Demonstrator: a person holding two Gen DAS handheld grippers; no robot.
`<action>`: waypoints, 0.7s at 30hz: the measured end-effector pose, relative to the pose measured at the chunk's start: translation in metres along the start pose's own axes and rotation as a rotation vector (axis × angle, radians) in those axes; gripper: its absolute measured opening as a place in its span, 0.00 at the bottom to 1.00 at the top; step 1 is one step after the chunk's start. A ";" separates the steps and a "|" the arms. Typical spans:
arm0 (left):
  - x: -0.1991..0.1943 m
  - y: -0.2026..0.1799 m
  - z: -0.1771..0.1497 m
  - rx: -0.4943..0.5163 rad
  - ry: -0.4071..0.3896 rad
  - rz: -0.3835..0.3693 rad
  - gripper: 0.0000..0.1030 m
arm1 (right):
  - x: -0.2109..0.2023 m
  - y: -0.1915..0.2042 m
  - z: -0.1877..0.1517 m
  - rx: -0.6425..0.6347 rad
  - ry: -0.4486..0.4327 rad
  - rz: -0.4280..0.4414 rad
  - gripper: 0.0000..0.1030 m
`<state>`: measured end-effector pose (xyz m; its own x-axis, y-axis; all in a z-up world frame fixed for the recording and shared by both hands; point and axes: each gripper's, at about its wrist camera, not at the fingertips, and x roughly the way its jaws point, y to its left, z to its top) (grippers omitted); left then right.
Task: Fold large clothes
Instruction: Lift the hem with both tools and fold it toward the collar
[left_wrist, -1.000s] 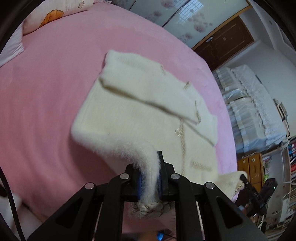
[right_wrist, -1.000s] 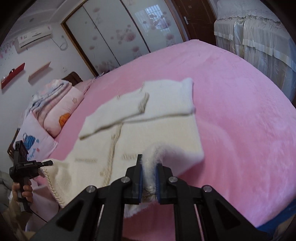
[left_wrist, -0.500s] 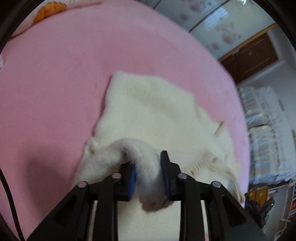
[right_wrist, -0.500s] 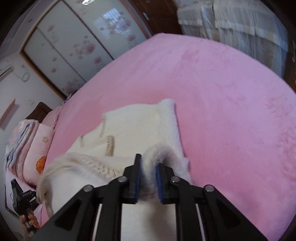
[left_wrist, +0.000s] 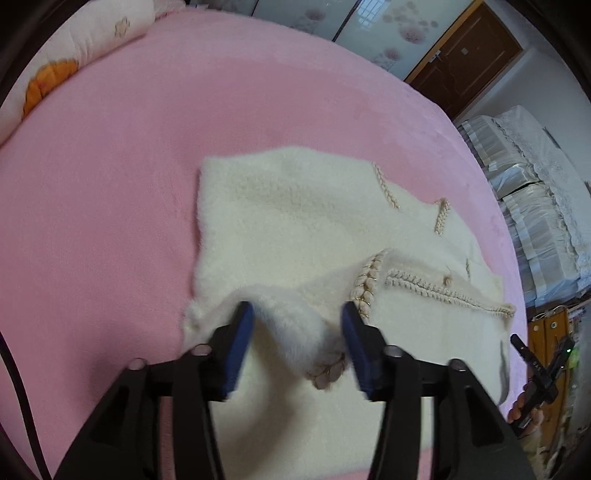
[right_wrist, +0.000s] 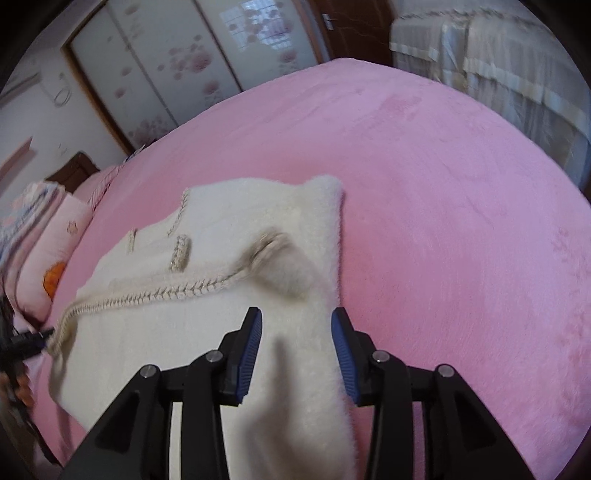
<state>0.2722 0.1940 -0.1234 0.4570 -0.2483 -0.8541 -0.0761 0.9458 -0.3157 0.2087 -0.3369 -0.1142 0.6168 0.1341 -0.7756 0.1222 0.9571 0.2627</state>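
A cream fluffy cardigan (left_wrist: 288, 229) with braided trim lies folded over on the pink bed (left_wrist: 110, 166). In the left wrist view my left gripper (left_wrist: 297, 314) hangs just above its near left corner; its jaws are opening, and a released fold of hem slumps between the blue pads without being pressed. In the right wrist view the same cardigan (right_wrist: 236, 229) lies under my right gripper (right_wrist: 297, 319), whose jaws are also opening. The fluffy corner lies loose ahead of the right fingertips; the pads touch nothing.
Pillows (left_wrist: 66, 48) sit at the bed's head. A wardrobe with flowered sliding doors (right_wrist: 177, 62) and a brown door (left_wrist: 465, 55) stand behind. A covered piece of furniture (left_wrist: 535, 192) lies beyond the bed's right side. The other gripper and a hand (left_wrist: 532, 384) show at the right edge.
Both grippers carried the lifted hem forward over the cardigan, lowered it onto the upper half, then opened. The fabric has dropped out of both grips.
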 end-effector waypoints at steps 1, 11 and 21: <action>-0.003 -0.002 0.000 0.029 -0.021 0.030 0.74 | 0.001 0.004 0.001 -0.031 -0.004 -0.015 0.38; 0.014 -0.010 0.008 0.319 0.000 0.182 0.74 | 0.024 0.041 0.004 -0.269 -0.017 -0.157 0.38; 0.058 -0.004 0.035 0.402 0.020 0.200 0.63 | 0.039 0.033 0.027 -0.272 0.032 -0.082 0.38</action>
<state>0.3302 0.1830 -0.1573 0.4508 -0.0521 -0.8911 0.1905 0.9809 0.0390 0.2584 -0.3071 -0.1204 0.5878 0.0578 -0.8070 -0.0451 0.9982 0.0387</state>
